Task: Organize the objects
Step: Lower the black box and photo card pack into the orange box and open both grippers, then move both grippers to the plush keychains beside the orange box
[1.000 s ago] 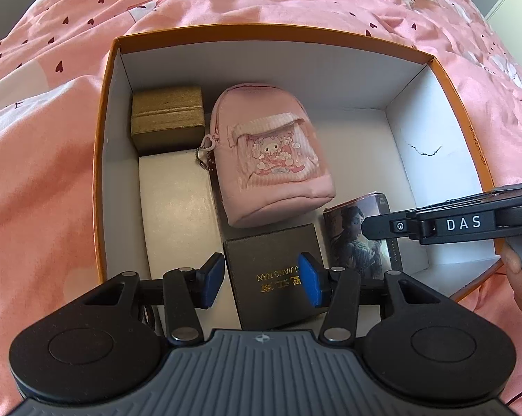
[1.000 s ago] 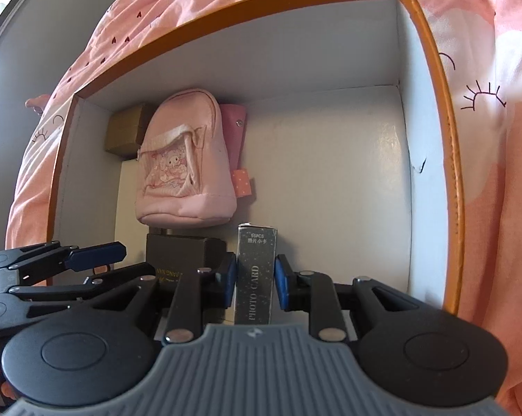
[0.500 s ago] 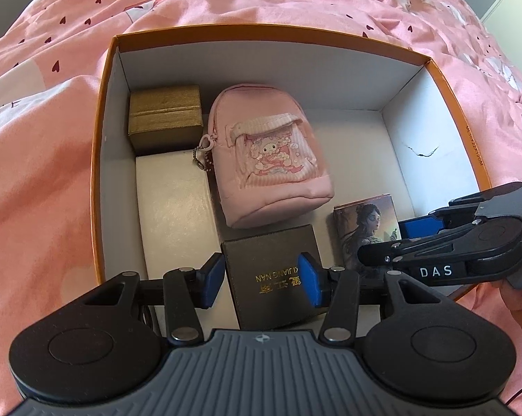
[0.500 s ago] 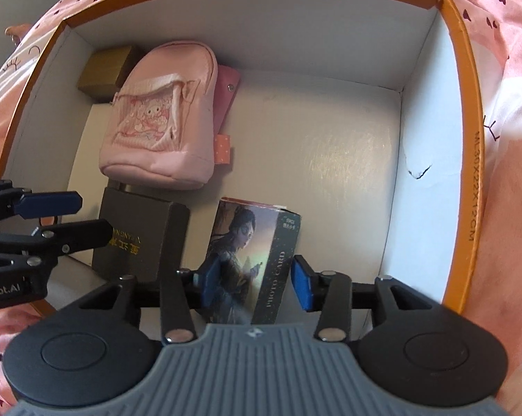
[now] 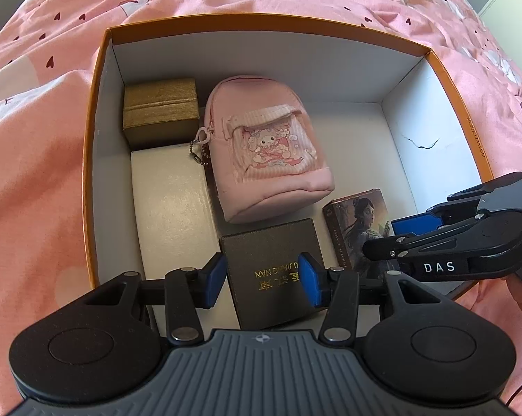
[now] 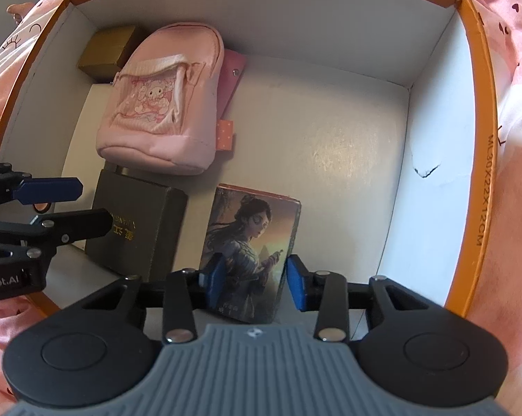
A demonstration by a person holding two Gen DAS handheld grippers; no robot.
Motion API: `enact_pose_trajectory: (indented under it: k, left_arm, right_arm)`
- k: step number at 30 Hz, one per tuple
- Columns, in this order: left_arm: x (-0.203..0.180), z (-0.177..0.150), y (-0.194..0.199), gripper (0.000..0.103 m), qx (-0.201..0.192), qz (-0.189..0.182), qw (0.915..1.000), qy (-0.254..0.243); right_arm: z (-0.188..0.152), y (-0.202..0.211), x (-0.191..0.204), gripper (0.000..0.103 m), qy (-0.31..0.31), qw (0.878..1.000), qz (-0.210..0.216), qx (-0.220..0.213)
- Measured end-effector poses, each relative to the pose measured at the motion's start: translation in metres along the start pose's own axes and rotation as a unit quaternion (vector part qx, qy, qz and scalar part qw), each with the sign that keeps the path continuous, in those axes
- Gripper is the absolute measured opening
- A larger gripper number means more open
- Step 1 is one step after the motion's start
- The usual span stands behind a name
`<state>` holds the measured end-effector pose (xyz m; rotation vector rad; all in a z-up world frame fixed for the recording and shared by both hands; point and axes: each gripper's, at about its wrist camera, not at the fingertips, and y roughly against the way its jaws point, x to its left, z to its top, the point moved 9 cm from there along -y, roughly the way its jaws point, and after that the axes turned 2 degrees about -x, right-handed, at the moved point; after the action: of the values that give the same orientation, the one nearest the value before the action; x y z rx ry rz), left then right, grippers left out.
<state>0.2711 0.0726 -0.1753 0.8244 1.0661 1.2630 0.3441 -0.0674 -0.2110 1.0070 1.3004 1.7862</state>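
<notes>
Left gripper (image 5: 259, 279) unmoved, jaws apart astride the dark gift box (image 5: 275, 270) on the orange box (image 5: 98, 111) floor, not pressing. Card box (image 6: 250, 253), 1 second ago upright and pinched edge-on, now laid face-up beside it. Right gripper (image 6: 254, 282) closing again, card box between pads, right pad not touching; placement likely done.

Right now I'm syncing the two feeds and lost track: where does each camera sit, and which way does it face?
Left wrist: rides the left gripper, looking steeply down into the orange-rimmed box over the dark gift box; the right gripper enters at right.
Right wrist: rides the right gripper, looking down, jaws closing around the photo card box; the left gripper shows at left.
Shared: pink mini backpack, gold box.
</notes>
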Motion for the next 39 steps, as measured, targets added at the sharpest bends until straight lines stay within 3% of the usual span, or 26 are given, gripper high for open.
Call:
enact_pose_trajectory:
  k: [4,8,18,21,28,33,39]
  left_arm:
    - [0.0,-0.001,0.0,0.055,0.001,0.001,1.0,-0.002]
    - [0.0,-0.002,-0.002,0.055,0.003,0.001,1.0,-0.006]
    - [0.002,-0.003,-0.004,0.055,0.004,0.004,1.0,-0.002]
    - [0.0,-0.001,0.0,0.055,-0.013,0.007,0.9999,-0.002]
    - [-0.015,0.001,0.038,0.055,-0.105,0.013,0.9943,-0.008]
    - [-0.032,-0.008,0.072,0.056,-0.166,0.007,0.986,-0.013]
    - [-0.048,-0.026,0.102,0.065,-0.22,0.002,0.9755,-0.004]
  right_arm:
    - [0.0,0.0,-0.002,0.035,-0.017,1.0,0.012,0.0]
    - [-0.001,-0.004,-0.004,0.024,-0.062,0.996,0.055,0.016]
    - [-0.002,-0.003,-0.001,0.023,-0.043,0.997,0.062,0.004]
    - [-0.003,-0.001,-0.003,0.023,-0.048,0.997,0.063,0.001]
    - [-0.007,0.045,0.014,0.025,0.016,0.995,0.03,-0.099]
    - [-0.02,0.091,0.047,0.041,0.049,0.98,0.009,-0.191]
    - [-0.04,0.13,0.043,0.053,0.052,0.962,0.003,-0.267]
